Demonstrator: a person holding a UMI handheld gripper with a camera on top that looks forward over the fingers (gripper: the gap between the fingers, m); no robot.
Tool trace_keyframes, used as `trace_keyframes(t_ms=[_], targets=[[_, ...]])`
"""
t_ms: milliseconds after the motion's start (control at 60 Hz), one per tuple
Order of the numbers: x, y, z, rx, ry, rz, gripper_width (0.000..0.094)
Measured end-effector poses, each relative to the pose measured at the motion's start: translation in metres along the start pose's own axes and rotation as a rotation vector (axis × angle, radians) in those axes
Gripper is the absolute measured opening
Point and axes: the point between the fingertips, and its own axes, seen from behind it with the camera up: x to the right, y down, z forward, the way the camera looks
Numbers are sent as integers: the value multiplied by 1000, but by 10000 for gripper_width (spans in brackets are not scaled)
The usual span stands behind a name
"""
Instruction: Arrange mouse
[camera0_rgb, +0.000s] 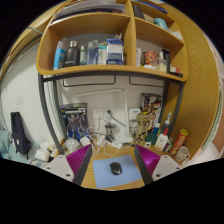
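So the gripper (114, 160) is sitting with its jaws spread wide, the two magenta pads (79, 157) angled outward like a V, and nothing is pinched between them. The mouse (115, 168), a small dark one, lies on a tan mouse pad (104, 178) right in the gap between the fingers, with clear space on both sides, so neither pad touches it. It's resting on its own, roughly centered on that pad. Everything else is best placed off the mouse: straight beyond it there's a tangle of cables and small clutter (110, 132) against a light wall, and a dark flat thing (20, 133) leans well off to its left. Above all that, beyond the mouse, a wooden shelf unit (100, 72) runs across, with a row of bottles and boxes (90, 52) standing on its lower board. To the right of the mouse, near the shelf's upright, a few colourful bottles (165, 140) stand bunched together. I can't make out labels on any of those.
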Motion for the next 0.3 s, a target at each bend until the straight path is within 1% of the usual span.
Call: trace_keyframes(t_ms=[133, 300], targets=[[4, -5, -19, 27, 15, 0, 862], [10, -2, -33, 37, 35, 10, 856]])
